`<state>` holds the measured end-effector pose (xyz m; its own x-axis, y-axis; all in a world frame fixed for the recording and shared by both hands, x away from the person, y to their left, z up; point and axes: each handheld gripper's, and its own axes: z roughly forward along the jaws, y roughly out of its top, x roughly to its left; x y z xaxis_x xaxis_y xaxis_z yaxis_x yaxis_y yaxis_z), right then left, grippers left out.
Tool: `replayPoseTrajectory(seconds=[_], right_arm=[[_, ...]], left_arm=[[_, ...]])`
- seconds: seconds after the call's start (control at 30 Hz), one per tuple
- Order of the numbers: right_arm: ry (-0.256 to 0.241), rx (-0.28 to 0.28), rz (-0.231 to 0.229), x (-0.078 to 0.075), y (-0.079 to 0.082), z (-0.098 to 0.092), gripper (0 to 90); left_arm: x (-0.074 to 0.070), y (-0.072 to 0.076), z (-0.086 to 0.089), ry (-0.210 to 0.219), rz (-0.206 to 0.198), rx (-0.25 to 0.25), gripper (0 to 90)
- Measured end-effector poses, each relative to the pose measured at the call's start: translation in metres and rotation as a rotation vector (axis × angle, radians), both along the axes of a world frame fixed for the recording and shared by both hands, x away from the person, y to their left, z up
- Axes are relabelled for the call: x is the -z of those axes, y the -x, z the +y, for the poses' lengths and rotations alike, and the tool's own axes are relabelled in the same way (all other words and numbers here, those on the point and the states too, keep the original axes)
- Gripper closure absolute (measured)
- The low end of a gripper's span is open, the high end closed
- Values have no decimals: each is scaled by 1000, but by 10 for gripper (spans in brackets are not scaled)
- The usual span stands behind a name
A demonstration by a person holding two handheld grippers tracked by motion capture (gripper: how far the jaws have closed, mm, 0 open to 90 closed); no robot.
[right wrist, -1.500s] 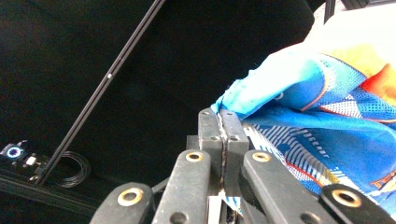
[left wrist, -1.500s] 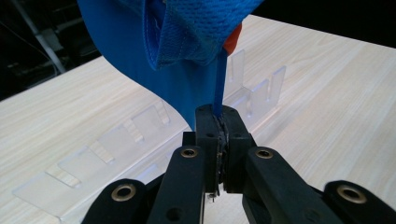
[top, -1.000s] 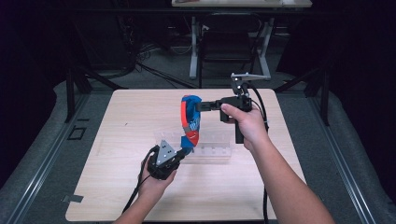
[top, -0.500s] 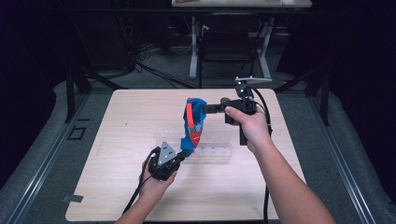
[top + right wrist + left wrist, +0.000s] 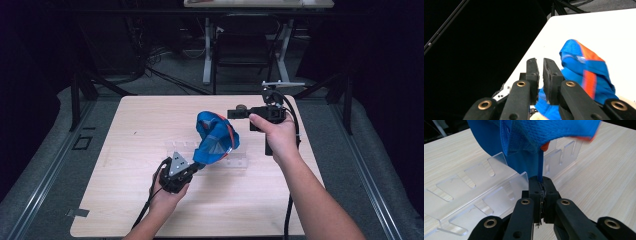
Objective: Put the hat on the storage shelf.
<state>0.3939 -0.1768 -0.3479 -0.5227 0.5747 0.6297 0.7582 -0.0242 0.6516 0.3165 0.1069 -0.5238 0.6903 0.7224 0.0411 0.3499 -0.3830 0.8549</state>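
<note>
No readable writing or brand on blue cloth [image 5: 216, 141], orange stripe only.
Left gripper [image 5: 541, 185]: jaws pressed together, clamped on thin blue edge of cloth; cloth rises from jaw tips toward 12 o'clock.
Cloth lifted above clear plastic rack [image 5: 235, 161] at table [image 5: 125, 125] centre.
Right gripper [image 5: 539, 65]: jaws narrow gap apart, holding nothing; cloth at its 4 o'clock, beyond the jaws.

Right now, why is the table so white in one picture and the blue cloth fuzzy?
Right gripper view: glare bleaches the table white, and the blue cloth smears. Left gripper view: the cloth's edge blurs up close. High view: the surroundings stay dark, the table evenly lit.
</note>
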Motion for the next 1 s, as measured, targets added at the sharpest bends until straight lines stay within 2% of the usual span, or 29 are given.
replayPoseTrajectory(seconds=[0.13, 0.33, 0.57, 0.77, 1.0], right_arm=[[22, 1, -9, 0, 2, 1, 795], [86, 5, -41, -1, 6, 1, 758], [126, 11, -70, -2, 11, -1, 723], [155, 17, -79, 0, 13, -4, 722], [163, 19, -80, 2, 15, -5, 720]], left_arm=[[0, -1, 1, 0, 8, 2, 883], [0, -1, 1, 7, 10, -5, 881], [1, 1, 2, 5, 24, 1, 883], [1, 0, 3, 7, 24, -9, 878], [0, 1, 4, 0, 15, -20, 866]])
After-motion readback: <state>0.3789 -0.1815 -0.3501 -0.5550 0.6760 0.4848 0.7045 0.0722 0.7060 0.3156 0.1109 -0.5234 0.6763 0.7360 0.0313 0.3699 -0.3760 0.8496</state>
